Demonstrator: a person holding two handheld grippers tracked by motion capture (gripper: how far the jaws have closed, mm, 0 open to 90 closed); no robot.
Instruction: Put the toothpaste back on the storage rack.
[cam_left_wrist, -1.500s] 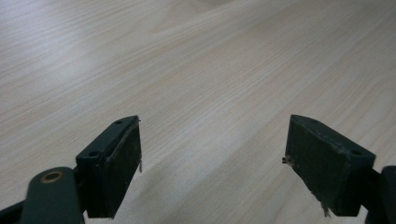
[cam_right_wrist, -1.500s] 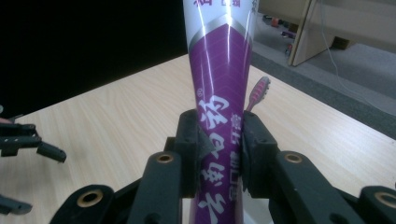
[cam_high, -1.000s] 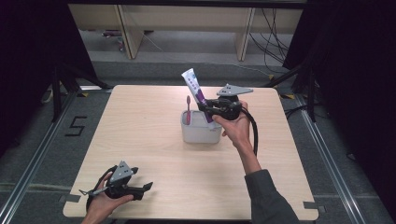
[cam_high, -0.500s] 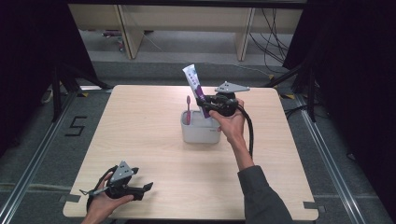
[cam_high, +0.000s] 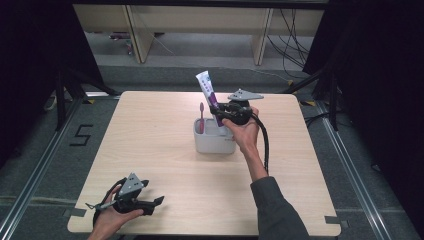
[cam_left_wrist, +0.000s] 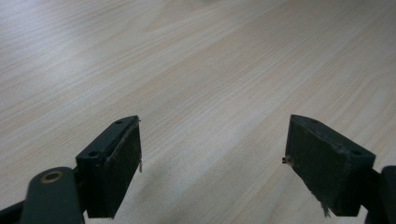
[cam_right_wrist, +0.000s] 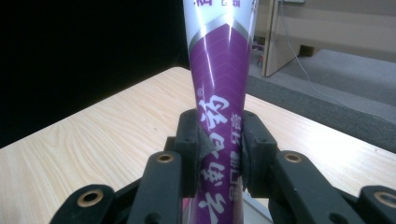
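Your right gripper is clamped on the toothpaste tube, with the two black jaws pressed against its purple lower body from either side. In the right gripper view the tube rises straight up between the jaws, so its long axis runs nearly vertical. Its white, flat crimped end points up and leans a little toward the left of the high view, away from you. The lower end drops behind your gripper, right over the grey holder, and you cannot tell from these views whether that end is already inside it.

The holder stands near the middle of the wooden table, slightly toward the far edge. A pink toothbrush stands upright in its left part, head up, just beside the tube and apart from it. Your right hand wraps the gripper body from the near side, and the cable loops down along your forearm.

Your left gripper rests low at the near left corner of the table, well apart from the holder. Its jaws stand wide apart with nothing but bare wood between them, as the left gripper view shows.
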